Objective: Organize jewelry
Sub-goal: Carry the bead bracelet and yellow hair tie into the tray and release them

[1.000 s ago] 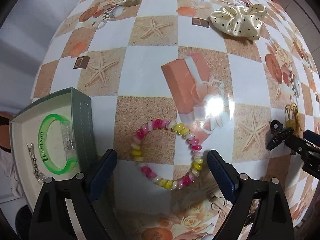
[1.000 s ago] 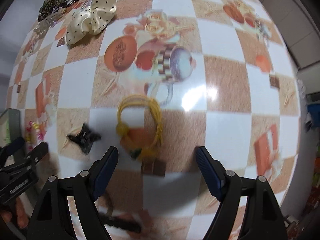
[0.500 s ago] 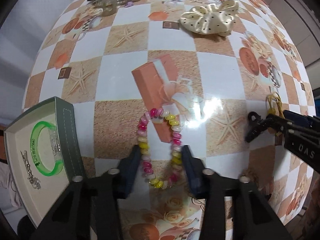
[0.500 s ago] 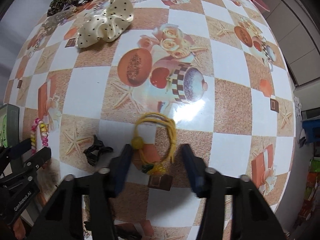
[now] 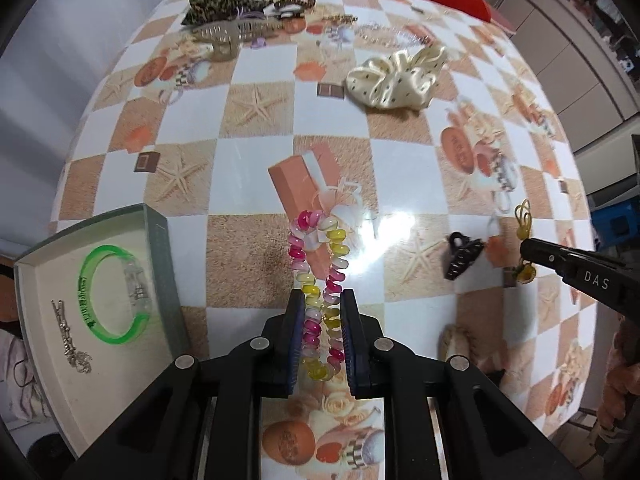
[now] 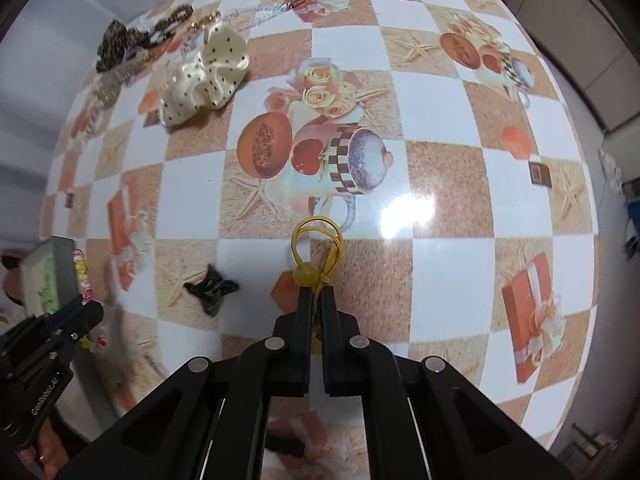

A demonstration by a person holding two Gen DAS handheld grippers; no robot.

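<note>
Only a green bangle (image 5: 114, 294) and a chain lie in the box (image 5: 160, 280) at the surface's left edge; the left claw (image 5: 321, 340) is closing on the bead bracelet (image 5: 318, 280), the right claw (image 6: 316, 320) pinches the yellow hair tie (image 6: 318, 248), and several pieces remain scattered.

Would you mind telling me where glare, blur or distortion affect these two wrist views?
Left wrist view: a bright glare patch on the tablecloth just right of the beaded bracelet; the fisheye bulges the checks, and the far clutter is soft. Right wrist view: similar glare right of the yellow hair tie; the lower-left corner is smeared, the center sharp.
</note>
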